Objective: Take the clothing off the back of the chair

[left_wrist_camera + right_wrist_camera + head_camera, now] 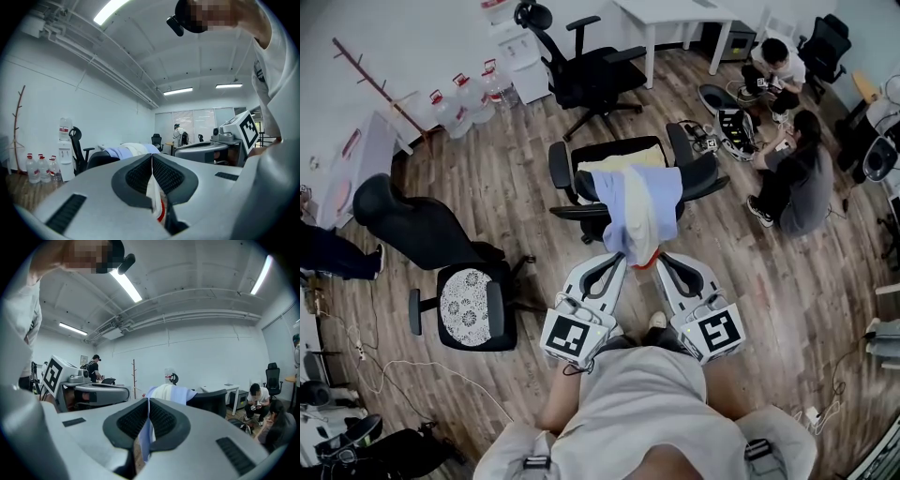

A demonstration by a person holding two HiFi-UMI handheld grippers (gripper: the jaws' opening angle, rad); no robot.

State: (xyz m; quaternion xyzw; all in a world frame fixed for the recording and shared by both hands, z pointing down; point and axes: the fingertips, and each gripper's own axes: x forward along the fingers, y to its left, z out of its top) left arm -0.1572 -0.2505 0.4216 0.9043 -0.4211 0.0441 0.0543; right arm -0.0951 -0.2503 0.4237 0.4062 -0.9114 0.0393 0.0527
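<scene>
A light blue and cream piece of clothing hangs over the back of a black office chair in the middle of the head view, its lower edge trailing toward me with a bit of red at the hem. My left gripper is shut on that hem's left side, my right gripper on its right. White and red cloth is pinched between the jaws of the left gripper in its own view. Blue cloth is clamped by the right gripper. Beyond both lies the draped clothing.
A black chair with a lace cushion stands close at the left. Another black office chair and water bottles are further back. Two people sit on the wooden floor at the right, beside a white table.
</scene>
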